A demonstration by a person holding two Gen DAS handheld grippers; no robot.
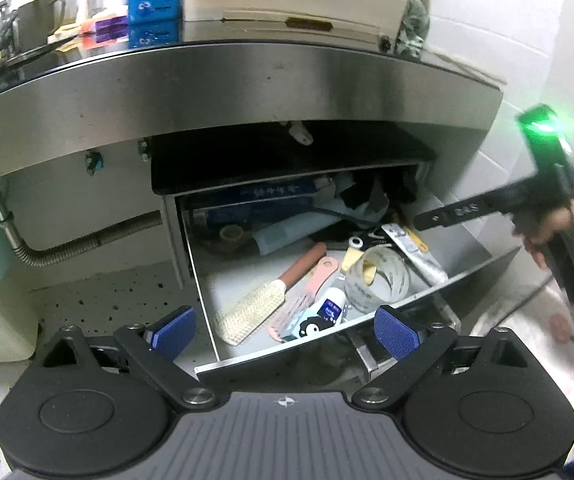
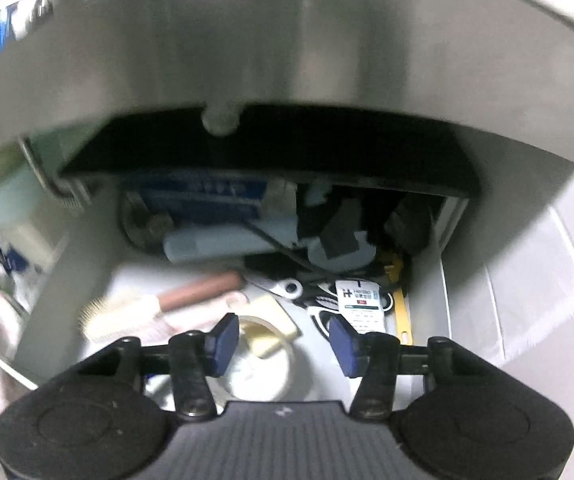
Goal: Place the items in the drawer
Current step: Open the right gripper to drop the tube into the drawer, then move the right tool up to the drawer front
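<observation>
**Drawer loaded, both tongs empty**

My left tongs (image 1: 285,330) hang spread wide with nothing between them, just short of the drawer (image 1: 367,322) front. My right tongs (image 2: 283,342) are also parted and empty, poised over the tape roll (image 2: 257,354). Inside already lie a brush (image 1: 265,300), a small tube (image 1: 331,308) and that tape, with older clutter behind (mostly shadowed). Farther up, the bench (image 1: 223,80) carries more odds and ends. I judge the placing mostly done; the drawer remains unclosed.

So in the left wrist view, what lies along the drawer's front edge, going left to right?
Cream hairbrush → pink comb → small white bottle with blue label → clear tape roll.
</observation>
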